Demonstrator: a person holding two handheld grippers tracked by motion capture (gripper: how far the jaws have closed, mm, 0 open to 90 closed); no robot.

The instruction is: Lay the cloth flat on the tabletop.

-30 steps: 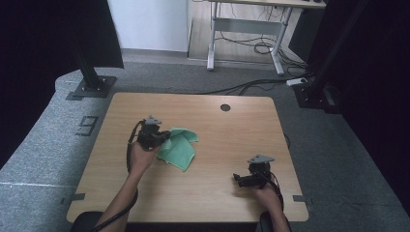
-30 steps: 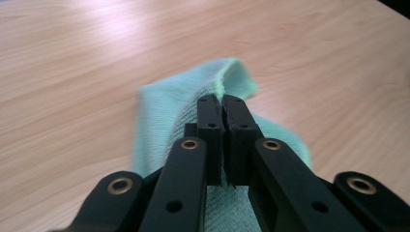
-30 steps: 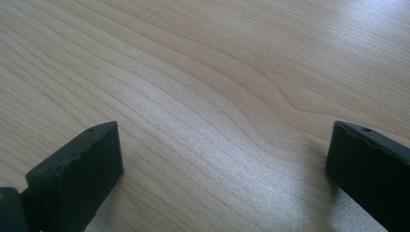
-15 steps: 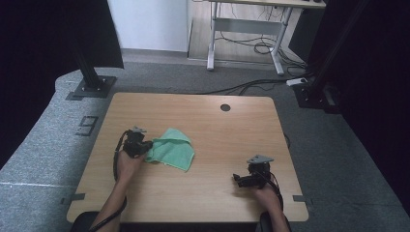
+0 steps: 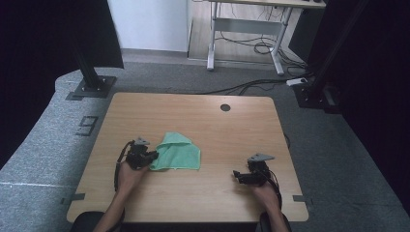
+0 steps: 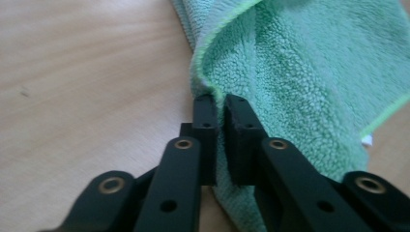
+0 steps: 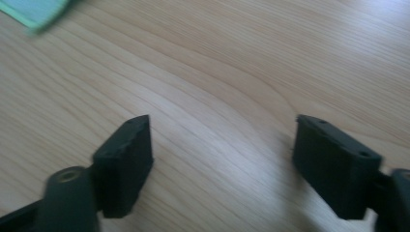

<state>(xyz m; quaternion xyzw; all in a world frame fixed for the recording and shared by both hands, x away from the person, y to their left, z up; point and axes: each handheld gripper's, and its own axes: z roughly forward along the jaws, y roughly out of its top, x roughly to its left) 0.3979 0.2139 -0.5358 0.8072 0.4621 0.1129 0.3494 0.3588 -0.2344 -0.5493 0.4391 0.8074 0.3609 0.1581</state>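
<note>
A green cloth is pinched by the left gripper on a wooden table.

The left gripper's jaws are squeezed together on a fold at the cloth's edge, and the rest spreads out past the jaws. The right gripper has its jaws wide apart over bare wood, well away from the cloth.

My green cloth is fluffy terry microfibre with a brighter stitched hem, totally matt. Table is pale wood-grain, smooth with a soft sheen. My left gripper looks like matt black plastic with little brass-coloured metal rivets.
</note>
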